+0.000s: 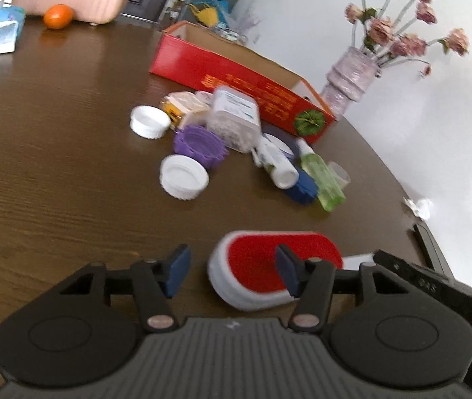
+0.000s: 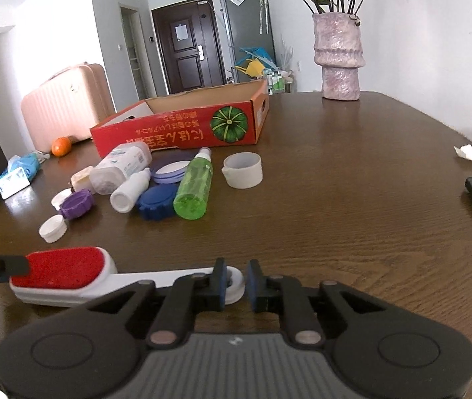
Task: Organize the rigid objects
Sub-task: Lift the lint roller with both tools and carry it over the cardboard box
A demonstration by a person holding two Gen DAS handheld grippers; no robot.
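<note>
Right gripper (image 2: 236, 282) low and near, jaws closed on the ringed handle end of a white lint brush (image 2: 66, 274) with a red pad, lying leftward across the brown table (image 2: 352, 206). Farther left, a green spray bottle (image 2: 194, 184), caps, and a red cardboard box (image 2: 182, 126) beyond.

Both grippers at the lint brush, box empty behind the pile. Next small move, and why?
Probably lift the lint brush off the table toward the red box: the right gripper pinches its handle end, the left gripper straddles its red head.
</note>
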